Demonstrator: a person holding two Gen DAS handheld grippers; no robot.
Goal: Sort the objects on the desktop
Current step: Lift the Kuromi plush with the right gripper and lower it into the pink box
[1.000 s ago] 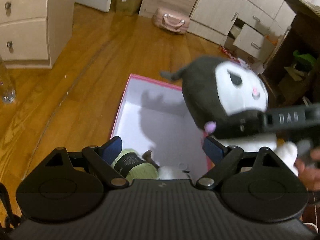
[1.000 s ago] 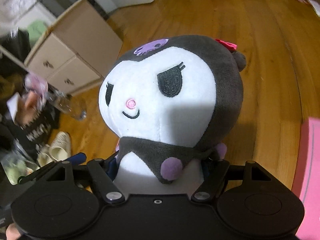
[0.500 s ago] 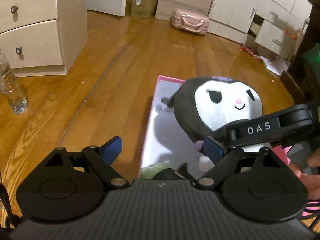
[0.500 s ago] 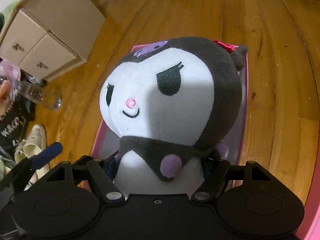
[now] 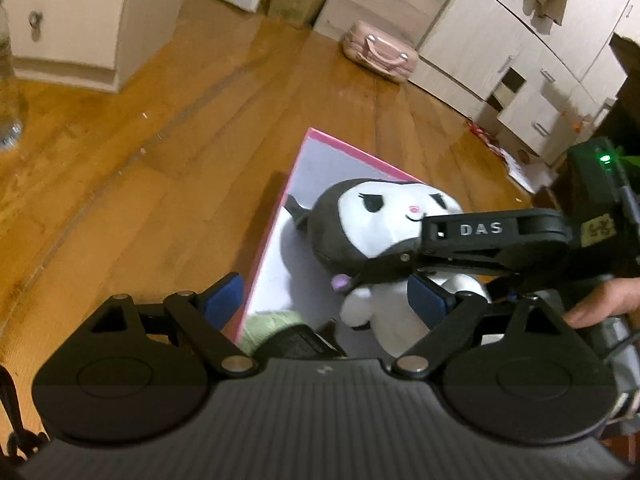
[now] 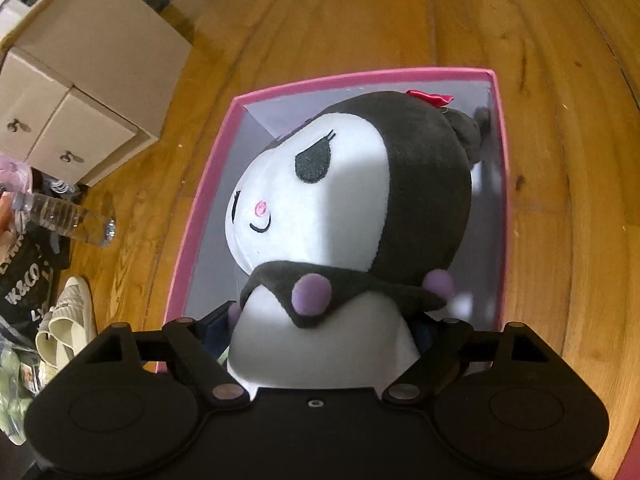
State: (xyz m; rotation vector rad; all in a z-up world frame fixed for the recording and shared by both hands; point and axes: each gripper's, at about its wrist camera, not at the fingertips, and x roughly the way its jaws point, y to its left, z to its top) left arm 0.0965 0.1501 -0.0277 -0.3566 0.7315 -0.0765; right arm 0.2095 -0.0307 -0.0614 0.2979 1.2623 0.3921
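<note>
A black-and-white plush doll (image 6: 344,208) with purple pom-poms is held by its white body in my right gripper (image 6: 324,336), which is shut on it. The doll's head is down inside the pink box (image 6: 208,184) on the wooden floor. In the left wrist view the doll (image 5: 372,220) lies in the pink box (image 5: 280,208) with the right gripper's black arm across it. My left gripper (image 5: 324,300) is open and empty, over the box's near end. A green object with a dark band (image 5: 272,328) lies in the box below it.
A beige drawer unit (image 5: 80,20) stands at the left, a plastic bottle (image 6: 64,216) and shoes (image 6: 68,328) lie nearby. A pink case (image 5: 380,56) and white cabinets (image 5: 500,52) are at the back. A dark cabinet (image 5: 624,120) stands at the right.
My right gripper has lowered the doll from above the floor into the pink box and tilted it over. My left gripper has drifted left and stays open.
</note>
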